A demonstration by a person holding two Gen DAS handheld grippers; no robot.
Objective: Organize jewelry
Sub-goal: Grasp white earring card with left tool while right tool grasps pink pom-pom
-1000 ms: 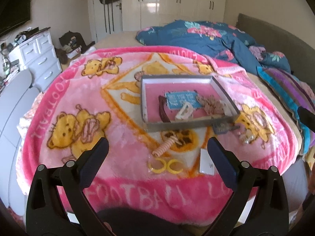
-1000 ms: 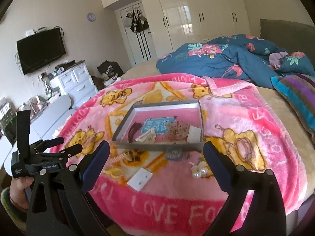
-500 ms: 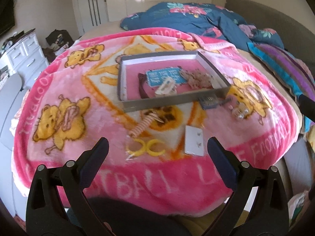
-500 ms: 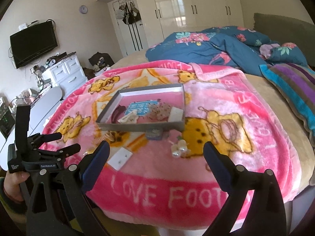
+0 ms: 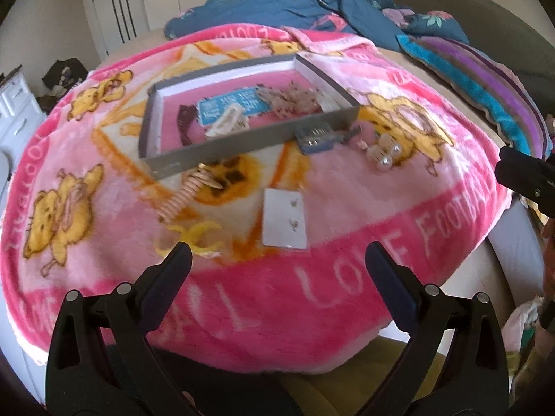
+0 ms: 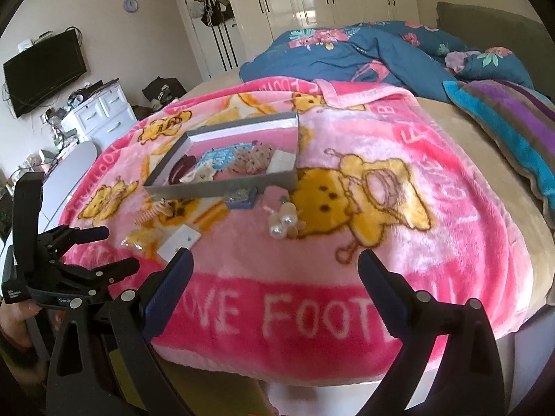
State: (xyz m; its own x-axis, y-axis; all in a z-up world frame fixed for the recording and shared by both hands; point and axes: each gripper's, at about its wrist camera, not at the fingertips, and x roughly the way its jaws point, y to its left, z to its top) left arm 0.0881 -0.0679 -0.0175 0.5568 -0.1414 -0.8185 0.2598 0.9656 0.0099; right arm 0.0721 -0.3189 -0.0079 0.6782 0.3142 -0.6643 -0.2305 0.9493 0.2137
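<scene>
Pink blanket (image 5: 347, 277): grey tray (image 5: 249, 145) at centre, holding clips. Near its front edge lie a spiral hair tie (image 5: 184, 194), yellow hoops (image 5: 197, 235), white earring card (image 5: 284, 218), blue card (image 5: 315, 138), and pearl earrings (image 5: 381, 156). Left gripper (image 5: 277, 263) and right gripper (image 6: 274, 270): jaws spread, empty, above the near edge.

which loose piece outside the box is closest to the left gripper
The yellow hoops, right at the left gripper's left fingertip. The white earring card, spiral clip and pearls lie farther.
</scene>
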